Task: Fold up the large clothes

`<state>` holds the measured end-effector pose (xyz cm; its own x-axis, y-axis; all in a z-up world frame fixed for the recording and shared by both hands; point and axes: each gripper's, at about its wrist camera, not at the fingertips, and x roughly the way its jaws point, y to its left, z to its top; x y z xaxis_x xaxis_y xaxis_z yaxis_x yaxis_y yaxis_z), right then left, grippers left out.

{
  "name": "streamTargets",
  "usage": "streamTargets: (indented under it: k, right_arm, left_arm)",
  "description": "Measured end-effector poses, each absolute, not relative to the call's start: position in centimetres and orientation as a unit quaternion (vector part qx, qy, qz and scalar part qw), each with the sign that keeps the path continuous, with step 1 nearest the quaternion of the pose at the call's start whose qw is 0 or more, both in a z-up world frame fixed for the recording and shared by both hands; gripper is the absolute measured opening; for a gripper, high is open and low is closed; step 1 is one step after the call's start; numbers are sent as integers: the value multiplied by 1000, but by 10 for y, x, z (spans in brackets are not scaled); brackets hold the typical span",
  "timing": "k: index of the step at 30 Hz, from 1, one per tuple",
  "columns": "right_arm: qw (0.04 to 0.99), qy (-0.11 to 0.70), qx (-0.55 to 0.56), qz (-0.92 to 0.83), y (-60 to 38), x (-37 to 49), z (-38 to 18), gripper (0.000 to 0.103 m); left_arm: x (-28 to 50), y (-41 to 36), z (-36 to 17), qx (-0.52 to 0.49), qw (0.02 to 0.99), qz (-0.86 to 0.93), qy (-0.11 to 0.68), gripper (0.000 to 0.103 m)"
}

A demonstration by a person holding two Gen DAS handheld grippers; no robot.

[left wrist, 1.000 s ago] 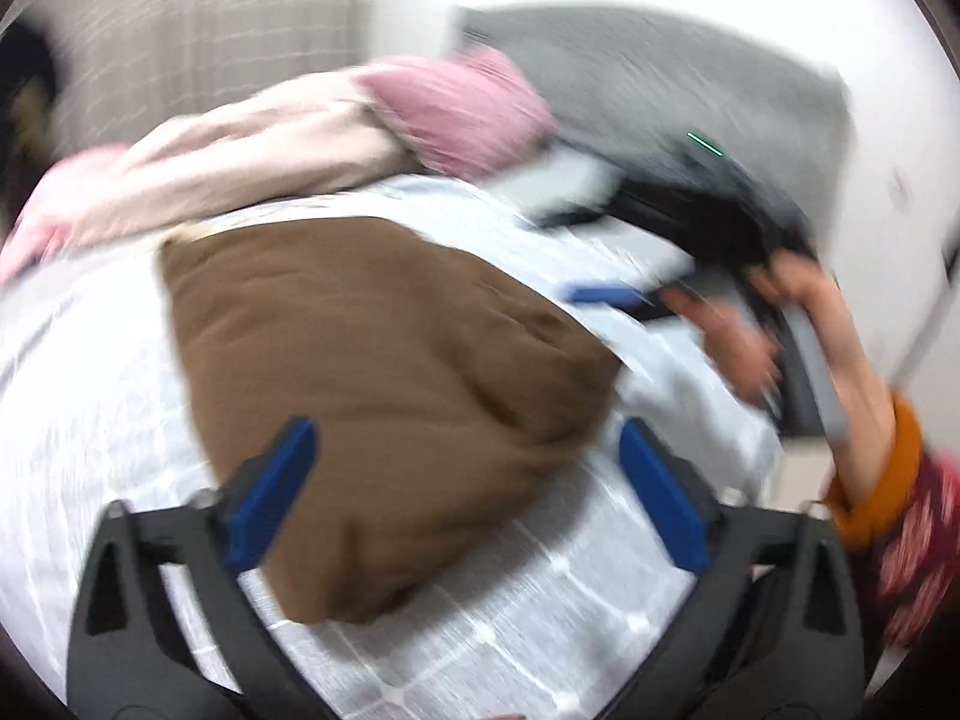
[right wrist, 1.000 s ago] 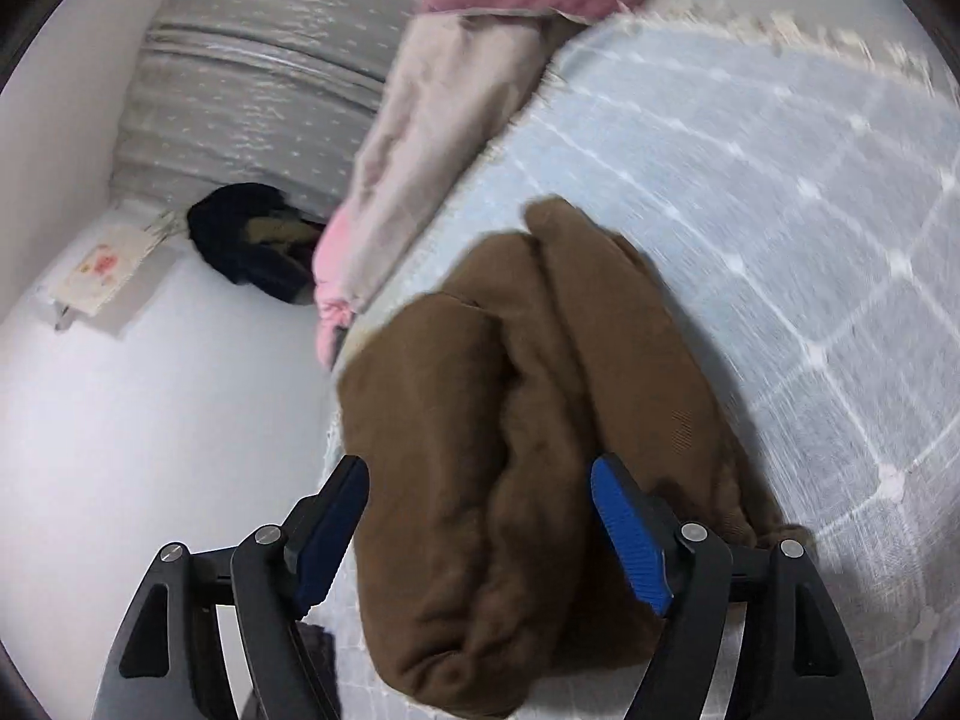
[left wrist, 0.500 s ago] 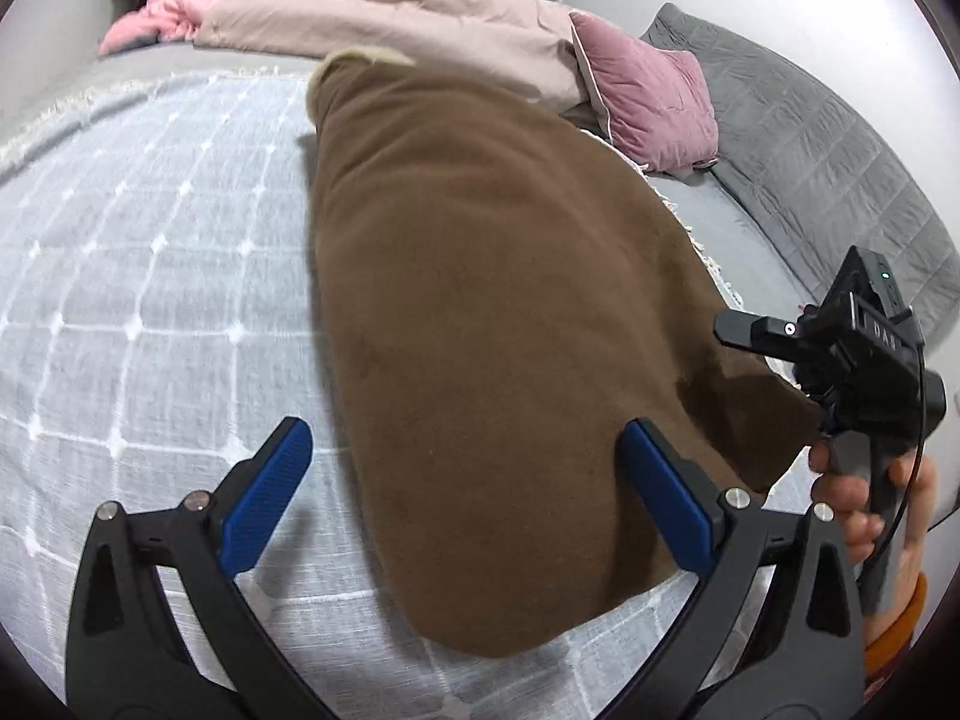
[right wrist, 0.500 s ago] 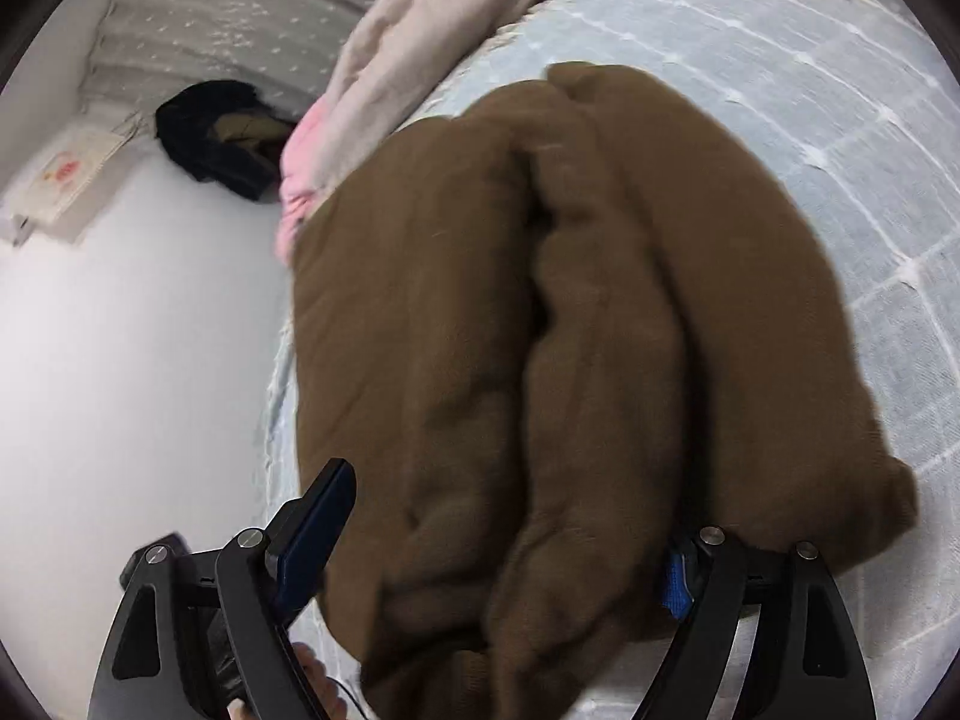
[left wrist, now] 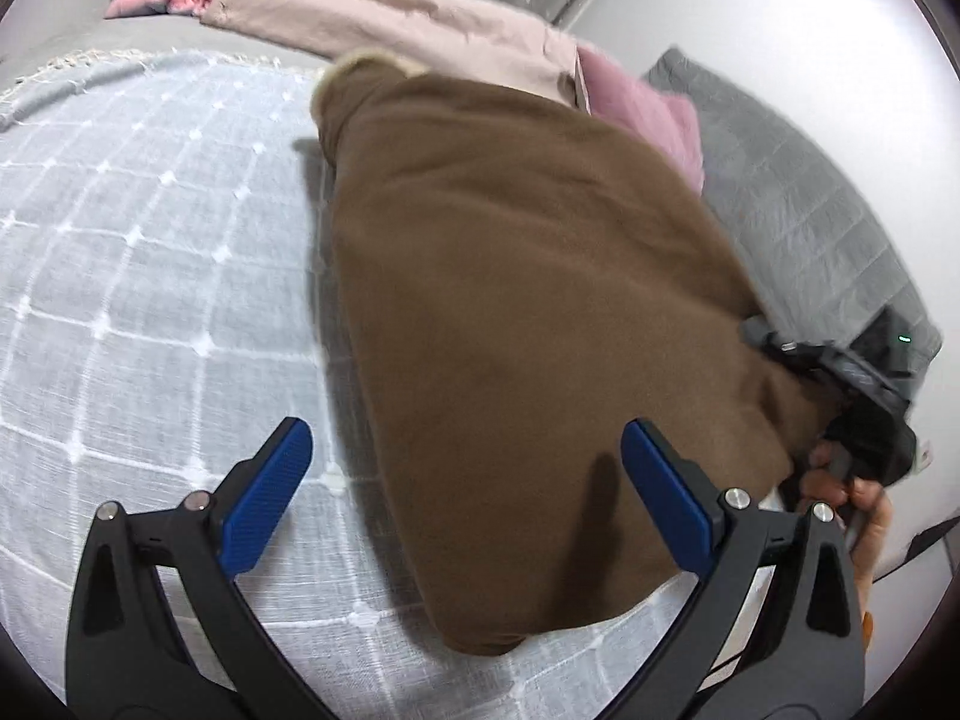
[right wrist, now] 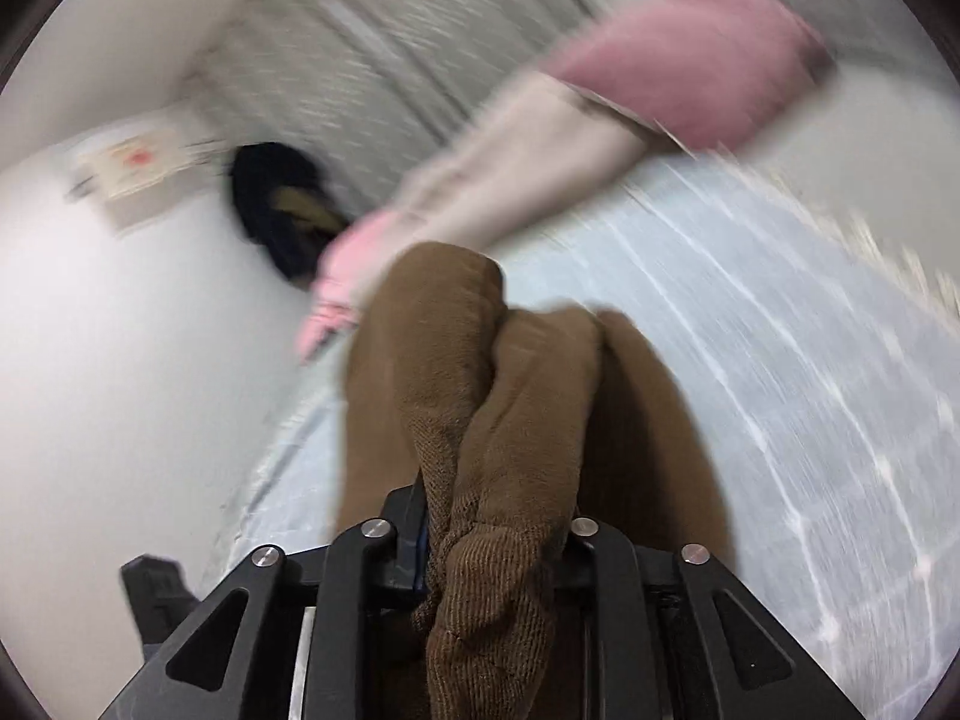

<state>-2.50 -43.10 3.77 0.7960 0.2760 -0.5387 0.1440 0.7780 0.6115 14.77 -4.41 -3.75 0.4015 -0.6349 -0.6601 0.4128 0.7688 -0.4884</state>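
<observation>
A large brown garment (left wrist: 528,312) lies folded lengthwise on a pale checked bedspread (left wrist: 138,276). My left gripper (left wrist: 465,498) is open, just above the garment's near end, with its right blue pad (left wrist: 666,504) over the cloth and its left pad over the bedspread. My right gripper (right wrist: 480,546) is shut on a bunched edge of the brown garment (right wrist: 504,420), which rises in thick folds from between its fingers. The right gripper also shows in the left wrist view (left wrist: 840,372) at the garment's right edge, held by a hand.
A beige and pink quilt (left wrist: 384,18) lies along the far side of the bed, with a pink pillow (left wrist: 648,114) and a grey padded headboard (left wrist: 798,204) to the right. A dark bundle (right wrist: 282,210) sits on the white floor beside the bed.
My right gripper has closed on the garment's edge and is moving fast, blurring its view. My left gripper stays open and has shifted slightly closer over the near end.
</observation>
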Motion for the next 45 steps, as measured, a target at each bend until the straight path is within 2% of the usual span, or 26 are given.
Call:
streamTargets:
  k: [2, 4, 8, 11, 15, 18, 21, 25, 31, 33, 37, 40, 45]
  right_arm:
    - [861, 369, 349, -12, -451, -18, -7, 28]
    - [842, 400, 361, -35, -463, -18, -32, 39]
    - [863, 382, 321, -78, -468, -35, -5, 55]
    - [889, 319, 313, -102, -470, -65, 24, 56]
    - [915, 270, 298, -26, -440, -75, 50, 56]
    - [928, 298, 221, 18, -394, -45, 46, 56]
    - [916, 349, 196, 6, -381, -14, 18, 55]
    - [898, 359, 254, -11, -420, -11, -7, 48]
    - [854, 348, 376, -91, -490, -43, -20, 52]
    - [850, 333, 402, -64, -496, -48, -18, 57]
    - [846, 318, 428, -9, -493, -40, -13, 79]
    - [841, 316, 438, 16, -484, -32, -10, 84]
    - [844, 357, 400, 9, -463, -20, -14, 85]
  left_arm:
    - [146, -59, -51, -114, 820, -330, 454, 102]
    - [145, -66, -59, -125, 814, -336, 457, 102]
    - [147, -66, -66, -153, 802, -339, 468, 102]
    - [148, -65, -67, -160, 799, -339, 470, 102]
    - [142, -72, -68, -152, 801, -344, 466, 102]
    - [134, -76, -68, -133, 811, -340, 456, 102]
    - [134, -75, -67, -131, 810, -342, 458, 102]
    - [136, -74, -67, -126, 805, -347, 464, 102]
    - [145, -66, -61, -148, 799, -349, 467, 102]
    - [148, -63, -59, -147, 804, -345, 461, 102]
    - [152, -60, -61, -155, 803, -342, 463, 102]
    - [161, -56, -62, -174, 803, -331, 465, 102]
    - [183, -56, -68, -207, 789, -319, 483, 102]
